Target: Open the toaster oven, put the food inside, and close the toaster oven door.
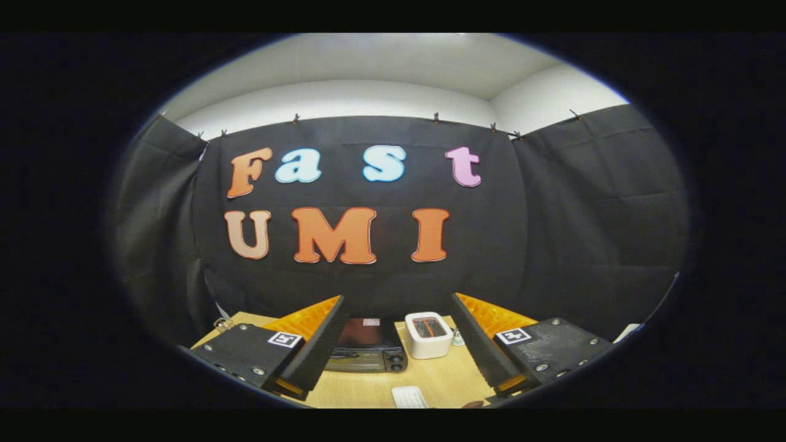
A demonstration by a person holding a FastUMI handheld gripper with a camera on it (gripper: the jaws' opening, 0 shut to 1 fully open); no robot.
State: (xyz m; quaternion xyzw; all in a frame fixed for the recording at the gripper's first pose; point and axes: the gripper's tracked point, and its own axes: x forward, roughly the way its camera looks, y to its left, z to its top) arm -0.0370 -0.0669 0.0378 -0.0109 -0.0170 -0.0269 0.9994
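A black toaster oven (368, 350) stands on the wooden table (442, 377) below me, between my two fingers and beyond them, its door shut. My gripper (396, 353) hovers high above the table with its fingers wide apart and nothing between them. Close under me, near the table's front edge, lies a small white plate or tray (409, 397), and a brown bit of food (473, 404) lies just right of it, mostly cut off.
A white pop-up toaster (428, 334) stands right of the toaster oven. A small metal clip or ring (222, 323) lies at the table's back left corner. Black cloth walls close the booth behind and on both sides.
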